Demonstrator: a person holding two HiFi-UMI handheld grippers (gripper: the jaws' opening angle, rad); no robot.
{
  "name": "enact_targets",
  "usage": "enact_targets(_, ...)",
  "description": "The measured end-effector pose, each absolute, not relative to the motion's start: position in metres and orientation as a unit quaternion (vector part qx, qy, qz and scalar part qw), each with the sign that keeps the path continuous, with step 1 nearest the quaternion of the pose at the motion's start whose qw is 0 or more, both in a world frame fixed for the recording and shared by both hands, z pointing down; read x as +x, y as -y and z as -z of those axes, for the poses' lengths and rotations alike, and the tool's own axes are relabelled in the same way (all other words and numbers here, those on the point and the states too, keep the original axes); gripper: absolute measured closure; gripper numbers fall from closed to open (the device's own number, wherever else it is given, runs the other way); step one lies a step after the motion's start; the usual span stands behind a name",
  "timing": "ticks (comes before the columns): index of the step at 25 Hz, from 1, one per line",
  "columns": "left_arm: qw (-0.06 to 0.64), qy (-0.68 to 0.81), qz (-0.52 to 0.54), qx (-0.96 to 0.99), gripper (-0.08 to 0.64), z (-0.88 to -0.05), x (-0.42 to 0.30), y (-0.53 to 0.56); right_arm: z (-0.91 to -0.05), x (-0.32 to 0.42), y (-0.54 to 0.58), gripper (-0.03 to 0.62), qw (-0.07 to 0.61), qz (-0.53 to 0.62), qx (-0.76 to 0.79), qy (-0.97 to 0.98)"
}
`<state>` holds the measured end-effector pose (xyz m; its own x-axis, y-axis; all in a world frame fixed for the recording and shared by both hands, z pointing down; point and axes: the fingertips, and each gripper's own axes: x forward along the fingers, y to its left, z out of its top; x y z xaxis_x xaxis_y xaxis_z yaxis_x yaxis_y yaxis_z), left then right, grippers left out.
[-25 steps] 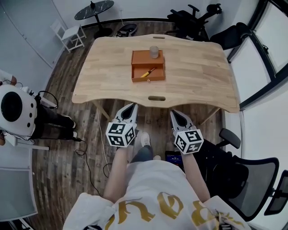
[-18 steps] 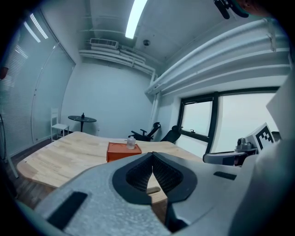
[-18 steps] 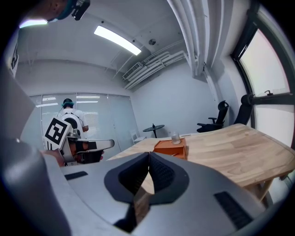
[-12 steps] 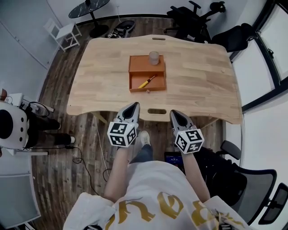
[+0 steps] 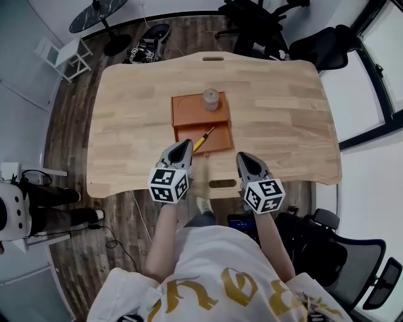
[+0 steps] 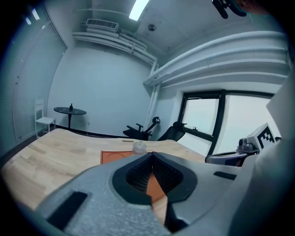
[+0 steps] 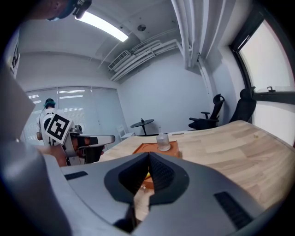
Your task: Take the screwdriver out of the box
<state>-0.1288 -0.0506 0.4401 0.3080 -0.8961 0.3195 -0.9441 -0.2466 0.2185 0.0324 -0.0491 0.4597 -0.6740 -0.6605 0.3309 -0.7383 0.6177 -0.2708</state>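
Observation:
An orange box (image 5: 183,111) lies on the wooden table (image 5: 277,126), its drawer pulled out toward me. A yellow-handled screwdriver (image 5: 202,139) lies aslant in the drawer. My left gripper (image 5: 183,148) is shut and empty, its tip just at the drawer's near left corner. My right gripper (image 5: 243,159) is shut and empty over the table's near edge, to the right of the box. In the left gripper view the box (image 6: 113,156) shows beyond the tips; in the right gripper view the box (image 7: 152,148) lies ahead.
A small clear jar (image 5: 210,99) stands on the box's closed part. The table has slots at its near edge (image 5: 221,183) and far edge (image 5: 213,58). Office chairs (image 5: 252,19) stand beyond the table; a round black side table (image 5: 94,14) and a white chair (image 5: 63,53) at far left.
I have stepped toward the table: it has come nearer in the head view, and both grippers, before short of its near edge, now reach over it, the left one up to the drawer.

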Motion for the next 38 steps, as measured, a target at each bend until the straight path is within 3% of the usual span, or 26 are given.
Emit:
enact_targets(19, 0.207, 0.535, -0.077, 0.815, 0.551, -0.466, -0.145, 0.152, -0.483, 0.013, 0.135, 0.581, 0.108, -0.213, 0.432, 0.870)
enact_targets(38, 0.240, 0.509, -0.157, 0.811, 0.549, -0.523, -0.138, 0.160, -0.519, 0.020, 0.157, 0.580, 0.134, -0.238, 0.429, 0.861)
